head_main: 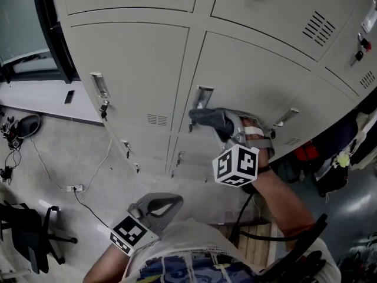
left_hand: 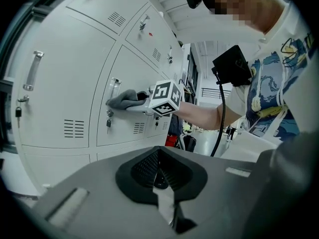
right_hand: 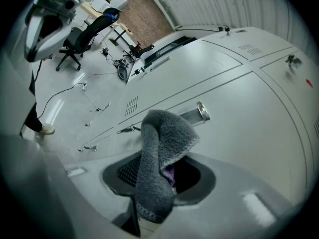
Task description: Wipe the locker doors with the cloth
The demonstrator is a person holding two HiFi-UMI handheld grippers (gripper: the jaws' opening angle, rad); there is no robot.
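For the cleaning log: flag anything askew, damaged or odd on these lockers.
Nothing stands out. The pale grey metal locker doors look shut and undented. The right hand-held gripper holds the dark grey terry cloth near a door handle. Only loose cables trail over the floor.
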